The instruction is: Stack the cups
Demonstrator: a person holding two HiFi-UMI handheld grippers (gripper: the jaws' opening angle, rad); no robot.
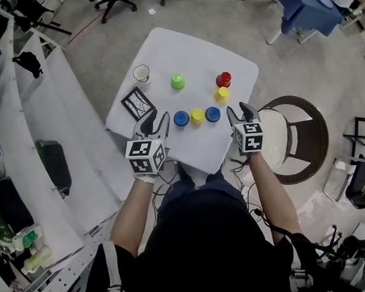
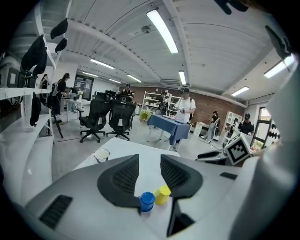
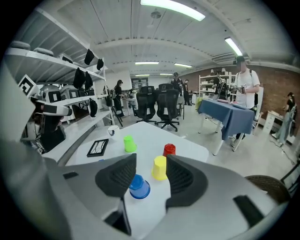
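— So, what is on your left side?

— My left tongs [image 1: 158, 117] hang above the near left part of the white table [image 1: 176, 43], jaws apart with nothing between them. Just beyond them lies a black-framed card [image 1: 137, 103], and farther back a glass [image 1: 141, 73] stands near the table's left edge.

— And the cups?

— None is stacked; each stands alone, upside down. A green cup [image 1: 178, 81] sits by itself toward the far side. Nearer me, three stand close together in a row: a blue cup [image 1: 181, 118], a yellow cup [image 1: 197, 116], then a second blue cup [image 1: 213, 114]. Looking along my left tongs, the first blue one and the yellow one show low in the gap between the jaws, down on the table and untouched.

— What about the right?

— A second yellow cup [image 1: 221, 95] stands behind the row's right end, with a red cup [image 1: 223, 79] just behind it. My right tongs [image 1: 239, 110] hover at the near right edge, just beside the second blue cup, released as well and gripping nothing.
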